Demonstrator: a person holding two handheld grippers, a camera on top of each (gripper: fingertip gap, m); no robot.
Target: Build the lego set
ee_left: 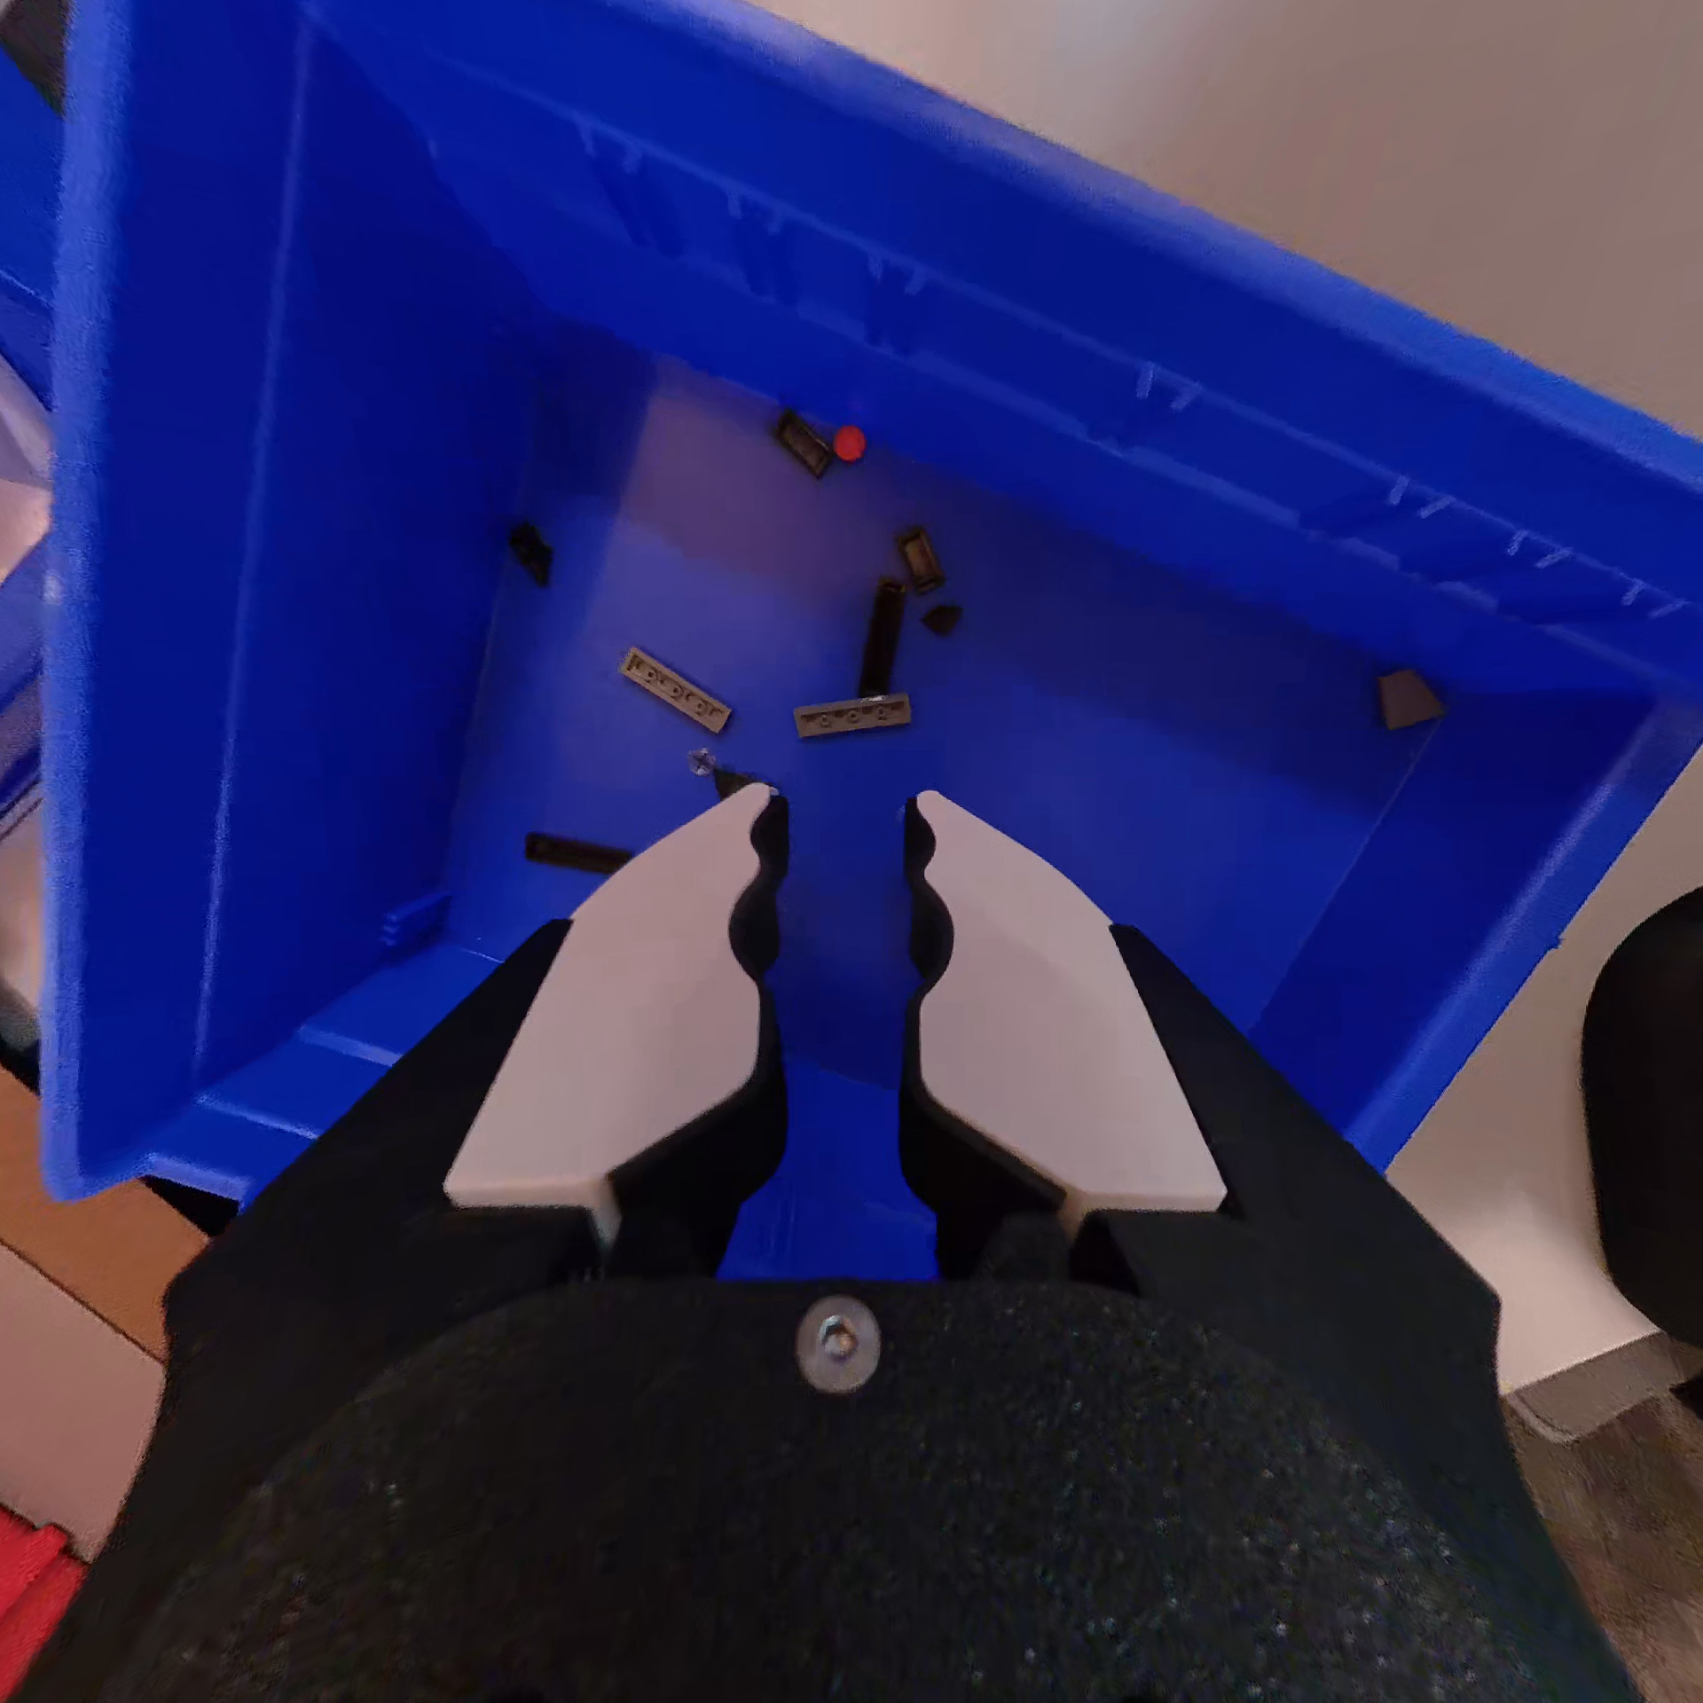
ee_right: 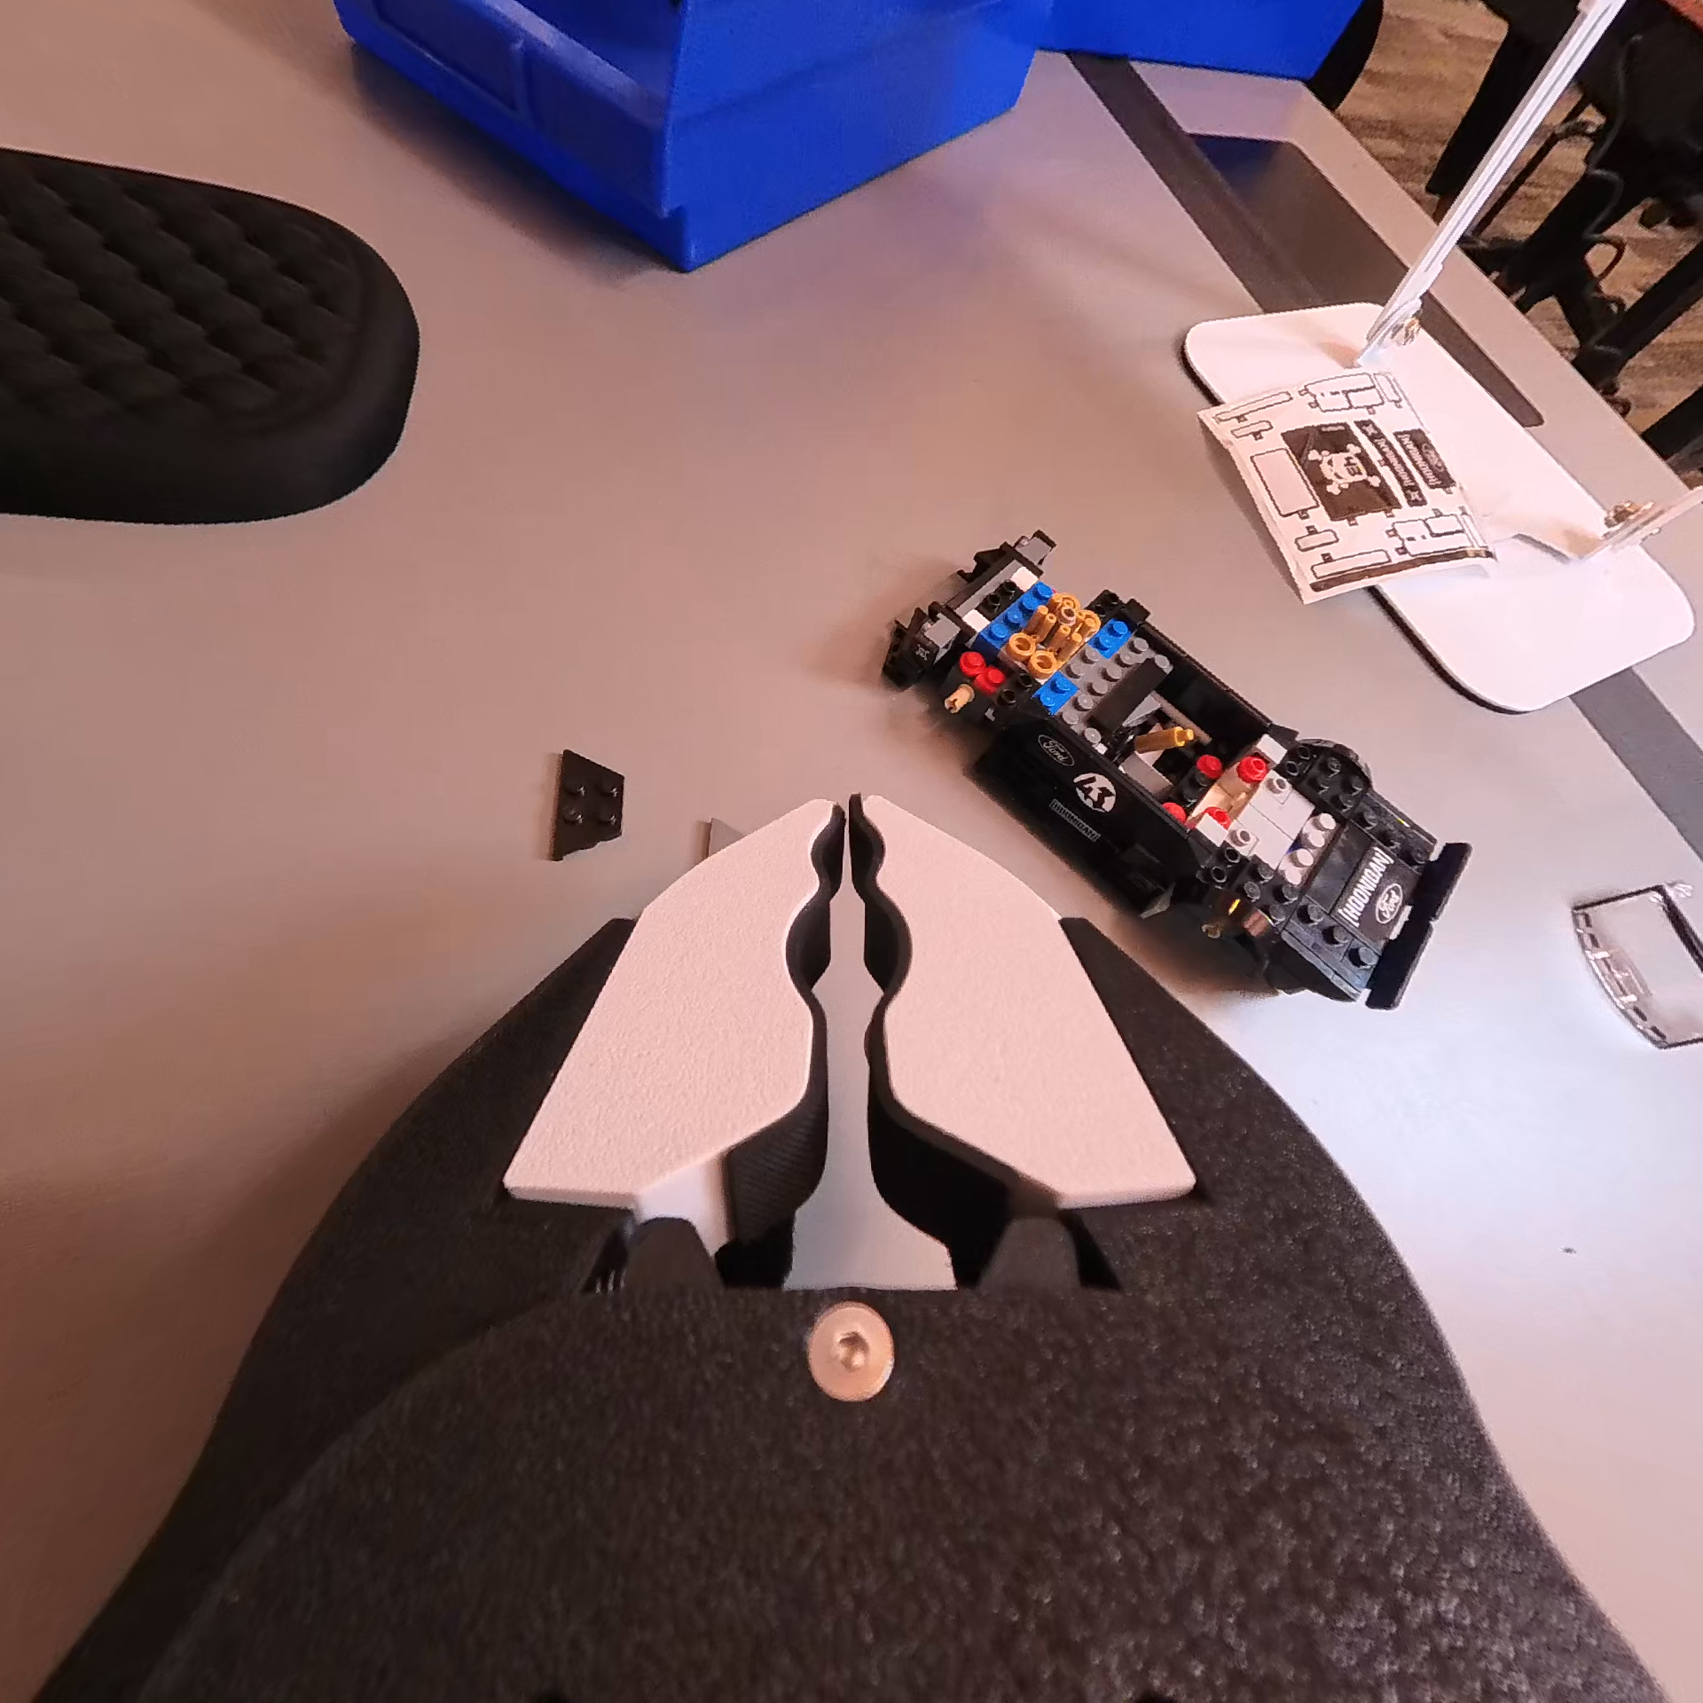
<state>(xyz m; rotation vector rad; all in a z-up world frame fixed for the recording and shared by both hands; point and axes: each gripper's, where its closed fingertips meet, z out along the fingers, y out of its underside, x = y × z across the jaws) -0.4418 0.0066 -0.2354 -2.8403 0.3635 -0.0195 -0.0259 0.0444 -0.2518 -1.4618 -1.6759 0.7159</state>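
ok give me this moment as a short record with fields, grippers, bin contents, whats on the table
left gripper: open, empty, reaching into the blue bin
bin contents: two grey studded plates, red round piece, several small black pieces
right gripper: shut, empty, above the grey table
table: partly built black lego car, black wedge plate left of the fingertips, sticker sheet on a white stand base

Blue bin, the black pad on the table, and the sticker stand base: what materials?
Blue bin: looks like moulded plastic, semi-gloss, with ribs along its wall. Black pad: probably foam or rubber, matte, quilted dimples. Stand base: flat white sheet, likely plastic or painted board, smooth with rounded corners; cannot tell which.
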